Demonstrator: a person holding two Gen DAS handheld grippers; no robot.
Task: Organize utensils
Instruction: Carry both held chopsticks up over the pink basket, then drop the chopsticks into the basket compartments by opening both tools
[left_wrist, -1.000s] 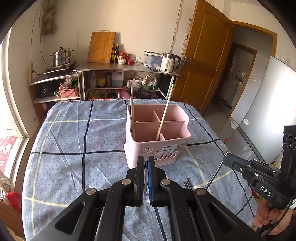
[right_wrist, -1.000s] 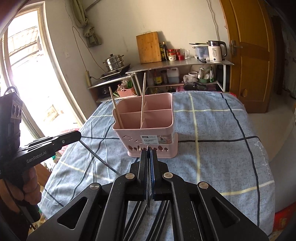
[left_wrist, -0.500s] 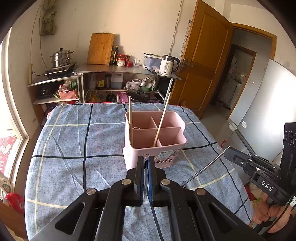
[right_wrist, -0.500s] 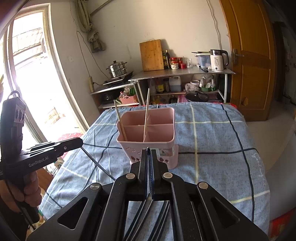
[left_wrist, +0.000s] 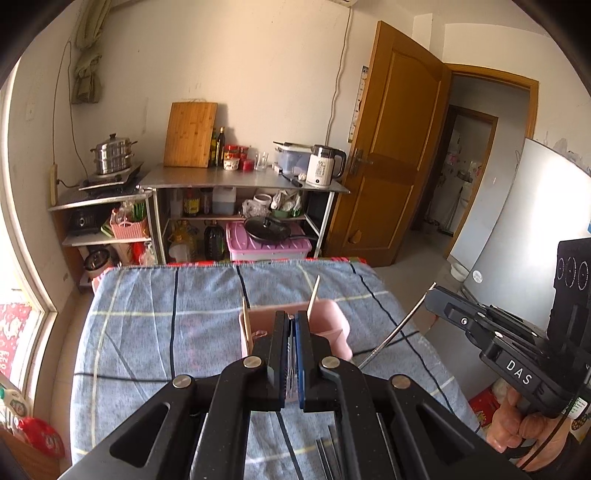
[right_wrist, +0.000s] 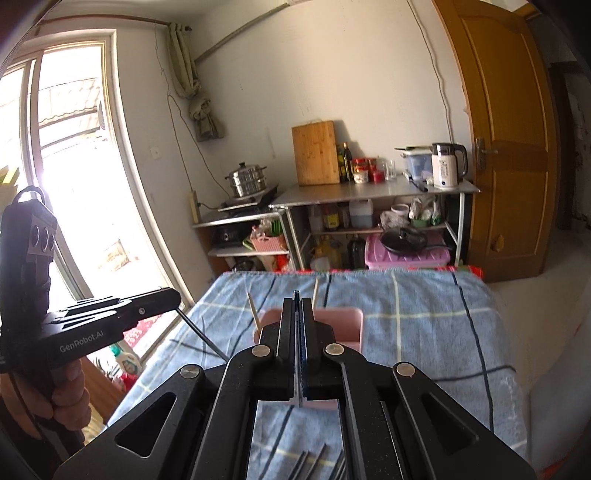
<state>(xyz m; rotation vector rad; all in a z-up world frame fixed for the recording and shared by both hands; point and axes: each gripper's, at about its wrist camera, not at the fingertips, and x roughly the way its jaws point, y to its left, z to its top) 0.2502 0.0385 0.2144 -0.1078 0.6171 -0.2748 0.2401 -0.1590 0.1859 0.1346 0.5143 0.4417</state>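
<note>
A pink utensil holder (left_wrist: 334, 326) (right_wrist: 343, 325) stands on the blue checked tablecloth (left_wrist: 155, 332), partly hidden behind my fingers. Two wooden chopsticks (left_wrist: 313, 296) (right_wrist: 253, 309) stick up from it. My left gripper (left_wrist: 291, 325) is shut on a thin metal utensil whose handle shows between the pads. My right gripper (right_wrist: 298, 310) is shut on a thin metal utensil; its shaft (left_wrist: 397, 332) angles down toward the table. Several dark metal utensils (right_wrist: 314, 463) lie on the cloth at the near edge.
A steel shelf unit (left_wrist: 243, 184) with a kettle, cutting board and bottles stands beyond the table. A steamer pot (left_wrist: 112, 155) sits on the left. A wooden door (left_wrist: 391, 147) is at the right, a window (right_wrist: 74, 166) at the left.
Both grippers have risen and tilted up with their utensils. The pink holder now sits lower in both views, mostly hidden behind the fingers.
</note>
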